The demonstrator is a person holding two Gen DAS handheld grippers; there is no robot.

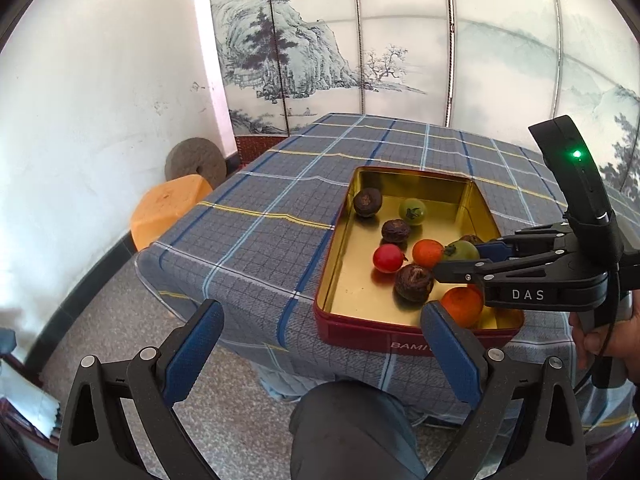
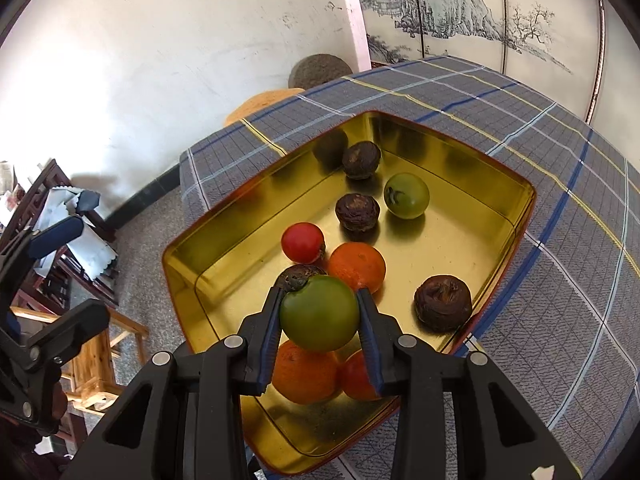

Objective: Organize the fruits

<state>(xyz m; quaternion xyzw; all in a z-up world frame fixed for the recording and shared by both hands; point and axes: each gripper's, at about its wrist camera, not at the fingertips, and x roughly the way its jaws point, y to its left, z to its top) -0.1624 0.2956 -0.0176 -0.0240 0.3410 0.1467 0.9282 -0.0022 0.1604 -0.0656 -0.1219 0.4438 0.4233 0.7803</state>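
Green tomato [image 2: 319, 313] gripped in our right gripper [image 2: 320, 320] hides fruit in the tin [image 2: 500, 168]; left gripper [image 1: 322, 344] jaws open.

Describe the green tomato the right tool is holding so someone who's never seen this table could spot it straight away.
Find the gold-lined tin on the plaid tablecloth. Above its near end, the right tool is clamped on the green tomato. The other green tomato lies loose at the far end.
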